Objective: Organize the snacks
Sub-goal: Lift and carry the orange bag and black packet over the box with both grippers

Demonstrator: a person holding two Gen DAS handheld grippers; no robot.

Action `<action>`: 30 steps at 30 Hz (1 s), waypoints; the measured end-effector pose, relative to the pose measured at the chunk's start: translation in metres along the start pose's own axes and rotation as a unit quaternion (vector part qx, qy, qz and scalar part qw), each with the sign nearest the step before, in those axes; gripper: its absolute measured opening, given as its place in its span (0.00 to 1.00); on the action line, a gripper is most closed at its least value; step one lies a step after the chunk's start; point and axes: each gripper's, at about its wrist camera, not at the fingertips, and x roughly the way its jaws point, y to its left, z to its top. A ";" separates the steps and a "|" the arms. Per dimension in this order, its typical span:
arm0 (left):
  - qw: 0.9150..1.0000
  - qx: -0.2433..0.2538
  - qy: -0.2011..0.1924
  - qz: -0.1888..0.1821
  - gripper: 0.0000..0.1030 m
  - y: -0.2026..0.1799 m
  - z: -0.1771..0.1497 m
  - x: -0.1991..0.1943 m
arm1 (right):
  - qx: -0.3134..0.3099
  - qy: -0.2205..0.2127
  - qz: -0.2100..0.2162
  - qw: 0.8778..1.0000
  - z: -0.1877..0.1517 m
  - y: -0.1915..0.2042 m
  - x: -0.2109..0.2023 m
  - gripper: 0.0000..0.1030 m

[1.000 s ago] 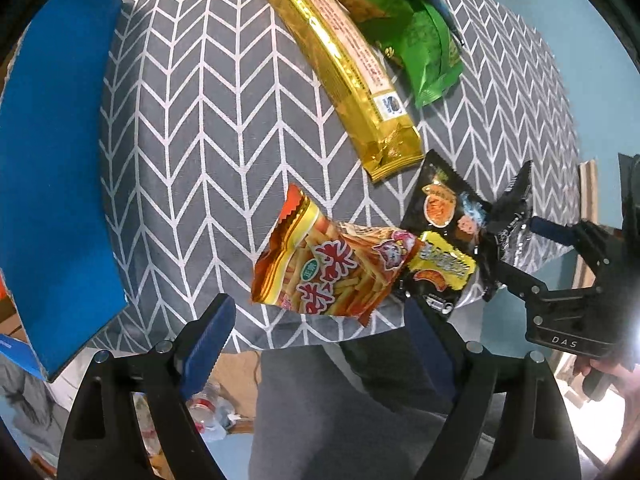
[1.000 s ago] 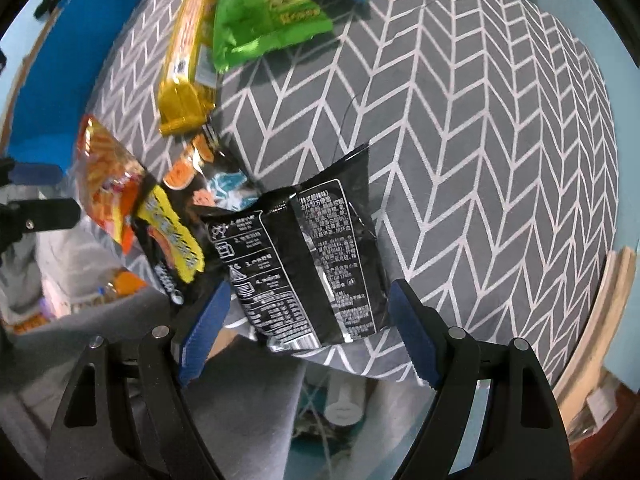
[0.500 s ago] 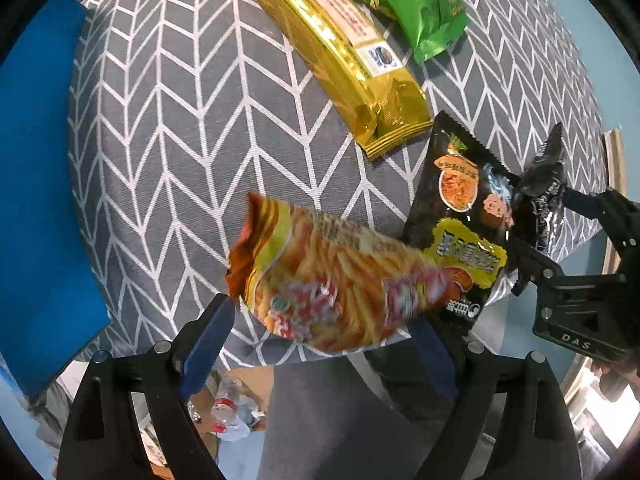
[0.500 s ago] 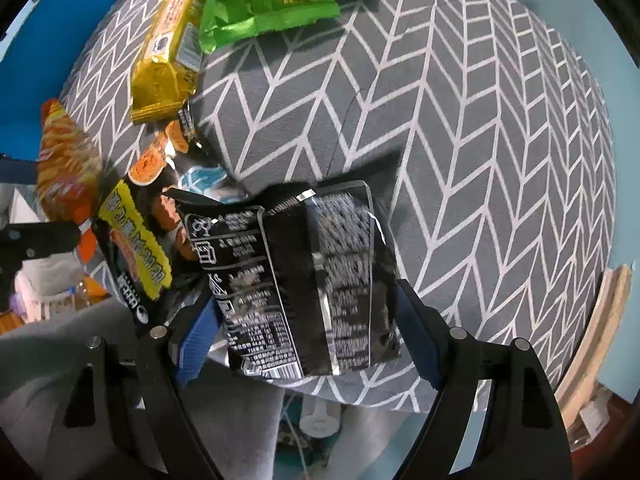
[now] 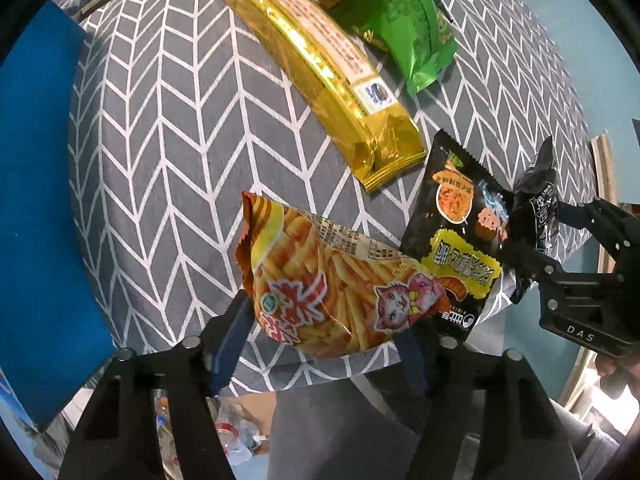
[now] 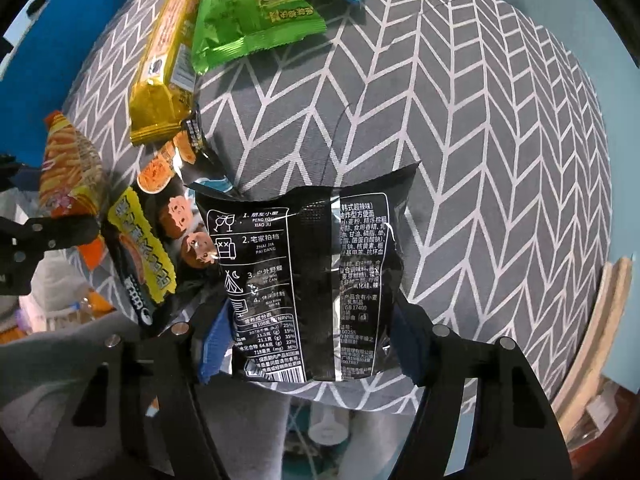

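Right now both grippers point down at the near edge of the counter (image 5: 168,128), each with a bag between its jaws, and both are closing.

Left gripper (image 5: 324,344): the orange bag (image 5: 332,292) sits lower centre of the left view, long axis running left-right across the frame, i.e. across the jaw gap. Left blue pad (image 5: 230,344) touches the bag's lower-left corner; the right pad is hidden behind the bag's cat-print end. Looks like contact on both sides, but only one is confirmed. The bag's top edge tilts up at the left end.

Right gripper (image 6: 308,344): the black bag (image 6: 312,280) fills centre to lower centre of the right view, long axis running up-down in frame, along the fingers. Its bottom seal sits between the pads, which press both side edges. Foil is creased there, so I read it as gripped.

Between the two lies a black-yellow bag (image 5: 460,248), right of the orange bag in the left view, its end tucked under the orange bag's right end. Lifting orange could drag it.

Other items, upper part of both views: gold pack (image 5: 320,76) lying diagonally, green bag (image 5: 412,36) beside it. Blue sheet (image 5: 36,200) on the left edge of the left view.

Key relation: each hand already has its own bag straight ahead; neither has to reach across.
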 end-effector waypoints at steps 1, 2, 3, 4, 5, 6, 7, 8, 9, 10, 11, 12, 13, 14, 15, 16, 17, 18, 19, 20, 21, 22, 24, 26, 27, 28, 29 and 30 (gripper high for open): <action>1.000 -0.001 -0.003 -0.001 0.61 0.001 0.003 -0.006 | 0.000 -0.001 0.000 1.000 0.000 0.001 -0.001 0.67; 1.000 -0.001 -0.007 -0.001 0.59 0.002 0.004 -0.008 | 0.001 -0.003 0.002 1.000 0.000 0.000 -0.003 0.67; 1.000 -0.002 -0.009 0.000 0.59 0.005 0.007 -0.014 | 0.002 -0.004 0.004 1.000 0.000 -0.003 -0.005 0.67; 1.000 -0.003 -0.012 0.002 0.59 0.006 0.010 -0.021 | 0.003 -0.006 0.004 1.000 0.000 -0.004 -0.008 0.67; 1.000 -0.003 -0.015 0.003 0.59 0.007 0.011 -0.023 | 0.003 -0.009 0.003 1.000 0.000 -0.006 -0.011 0.67; 1.000 -0.002 -0.018 0.004 0.58 0.007 0.013 -0.027 | 0.004 -0.011 0.002 1.000 0.001 -0.008 -0.015 0.67; 1.000 -0.002 -0.021 0.004 0.58 0.008 0.013 -0.031 | 0.005 -0.013 0.001 1.000 0.001 -0.013 -0.018 0.67; 1.000 -0.001 -0.023 0.005 0.58 0.009 0.015 -0.034 | 0.008 -0.015 0.000 1.000 0.002 -0.014 -0.021 0.67; 1.000 0.000 -0.025 0.006 0.58 0.011 0.014 -0.039 | 0.009 -0.016 0.000 1.000 0.003 -0.016 -0.025 0.67; 1.000 0.001 -0.027 0.006 0.58 0.012 0.015 -0.041 | 0.011 -0.019 -0.002 1.000 0.002 -0.013 -0.031 0.67; 1.000 0.001 -0.030 0.007 0.58 0.013 0.018 -0.047 | 0.013 -0.022 -0.003 1.000 0.003 -0.013 -0.036 0.67; 0.999 0.002 -0.033 0.007 0.58 0.015 0.019 -0.052 | 0.014 -0.024 -0.004 1.000 0.004 -0.013 -0.041 0.67; 0.999 0.003 -0.035 0.008 0.58 0.016 0.020 -0.055 | 0.014 -0.027 -0.005 1.000 0.005 -0.013 -0.046 0.67; 0.999 0.004 -0.039 0.009 0.58 0.019 0.021 -0.060 | 0.015 -0.031 -0.005 0.999 0.006 -0.012 -0.051 0.67; 0.999 0.004 -0.041 0.010 0.58 0.022 0.022 -0.066 | 0.015 -0.034 -0.006 0.999 0.007 -0.012 -0.056 0.67; 0.999 0.004 -0.045 0.012 0.58 0.026 0.021 -0.072 | 0.015 -0.037 -0.007 0.999 0.009 -0.011 -0.061 0.67; 0.999 0.004 -0.048 0.015 0.58 0.028 0.022 -0.077 | 0.015 -0.039 -0.007 0.999 0.008 -0.011 -0.065 0.67; 0.999 0.004 -0.051 0.018 0.58 0.031 0.023 -0.082 | 0.016 -0.042 -0.008 0.999 0.009 -0.010 -0.070 0.67; 0.998 0.002 -0.053 0.018 0.58 0.033 0.021 -0.088 | 0.016 -0.043 -0.008 0.999 0.007 -0.009 -0.075 0.67; 0.998 0.000 -0.057 0.017 0.57 0.035 0.018 -0.094 | 0.017 -0.045 -0.008 0.999 0.008 -0.008 -0.080 0.67; 0.998 -0.004 -0.061 0.014 0.57 0.039 0.019 -0.100 | 0.017 -0.047 -0.009 0.999 0.009 -0.008 -0.082 0.67; 0.998 -0.006 -0.064 0.012 0.57 0.046 0.016 -0.104 | 0.017 -0.049 -0.009 0.999 0.010 -0.006 -0.087 0.67; 0.997 -0.010 -0.072 0.011 0.57 0.052 0.013 -0.116 | 0.015 -0.052 -0.010 0.998 0.015 -0.006 -0.095 0.67; 0.997 -0.011 -0.078 0.014 0.57 0.054 0.007 -0.116 | 0.014 -0.055 -0.011 0.998 0.019 -0.003 -0.102 0.67; 0.996 -0.012 -0.082 0.017 0.57 0.057 0.006 -0.121 | 0.014 -0.057 -0.011 0.998 0.023 -0.001 -0.106 0.67; 0.996 -0.012 -0.084 0.020 0.57 0.057 0.002 -0.121 | 0.013 -0.060 -0.011 0.998 0.024 0.000 -0.112 0.67; 0.996 -0.014 -0.086 0.022 0.57 0.060 0.001 -0.127 | 0.012 -0.061 -0.010 0.998 0.025 0.001 -0.115 0.67; 0.996 -0.016 -0.087 0.023 0.57 0.060 0.000 -0.128 | 0.011 -0.063 -0.009 0.998 0.027 0.003 -0.119 0.67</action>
